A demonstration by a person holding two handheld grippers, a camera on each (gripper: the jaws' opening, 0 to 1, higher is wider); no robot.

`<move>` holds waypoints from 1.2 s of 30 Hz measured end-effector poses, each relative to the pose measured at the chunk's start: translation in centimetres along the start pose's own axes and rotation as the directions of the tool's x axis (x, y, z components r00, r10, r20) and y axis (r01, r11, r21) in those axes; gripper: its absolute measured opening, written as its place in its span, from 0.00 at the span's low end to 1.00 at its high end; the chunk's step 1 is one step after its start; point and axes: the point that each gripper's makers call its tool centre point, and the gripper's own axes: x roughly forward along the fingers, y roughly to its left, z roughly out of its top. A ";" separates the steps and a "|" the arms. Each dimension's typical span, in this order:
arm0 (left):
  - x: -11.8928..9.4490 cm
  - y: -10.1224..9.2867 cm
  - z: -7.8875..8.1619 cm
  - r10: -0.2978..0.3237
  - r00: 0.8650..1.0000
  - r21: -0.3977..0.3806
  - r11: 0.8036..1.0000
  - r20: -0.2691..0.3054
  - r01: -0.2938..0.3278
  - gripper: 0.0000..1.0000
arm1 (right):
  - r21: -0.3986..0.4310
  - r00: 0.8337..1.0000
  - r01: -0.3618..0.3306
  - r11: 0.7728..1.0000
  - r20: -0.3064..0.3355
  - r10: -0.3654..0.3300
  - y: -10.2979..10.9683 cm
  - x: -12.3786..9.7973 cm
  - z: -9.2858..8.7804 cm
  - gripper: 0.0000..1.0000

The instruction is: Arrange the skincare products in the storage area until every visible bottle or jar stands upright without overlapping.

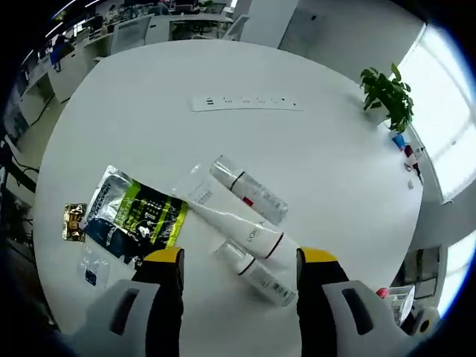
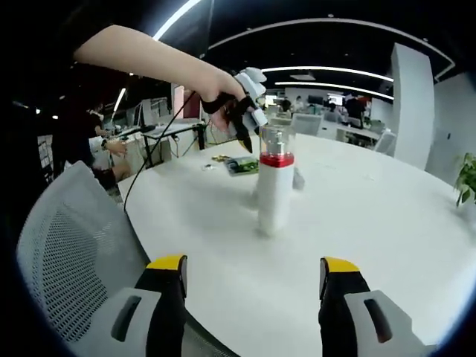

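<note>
In the left gripper view, your left gripper [image 1: 242, 268] hangs above the white tabletop [image 1: 149, 111], its fingers [image 1: 165, 286] spread wide with nothing between them. Three skincare products lie flat just beyond the fingertips: a clear-capped spray bottle [image 1: 249, 190] farthest, a long white tube [image 1: 230, 217] slanting across the middle, and a smaller bottle [image 1: 256, 273] nearest, right by the right-hand finger. The tube touches or nearly touches the two bottles; you cannot tell which. To their left lies a dark sachet [image 1: 134, 216] with green print, with a small gold packet [image 1: 74, 221] beside it and a small clear pack [image 1: 92, 269] nearer you. A white strip [image 1: 245, 102] lies far across the tabletop, and a potted plant [image 1: 388, 95] stands at the far right edge.

In the right gripper view, your right gripper [image 2: 253, 286] sits low near the tabletop edge, fingers [image 2: 167, 286] spread and holding nothing. One white bottle [image 2: 275, 190] with a red band and clear cap stands upright on the tabletop ahead. Beyond it, your hand [image 2: 216, 89] holds the left gripper over the far items. A grey mesh chair [image 2: 67, 253] stands at the left.
</note>
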 end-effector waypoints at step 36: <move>7.9 1.8 1.5 0.113 0.991 -0.044 0.992 -0.074 -0.116 0.40 | 0.032 1.000 -0.011 0.999 -0.028 0.012 0.1 -0.2 -0.4 0.70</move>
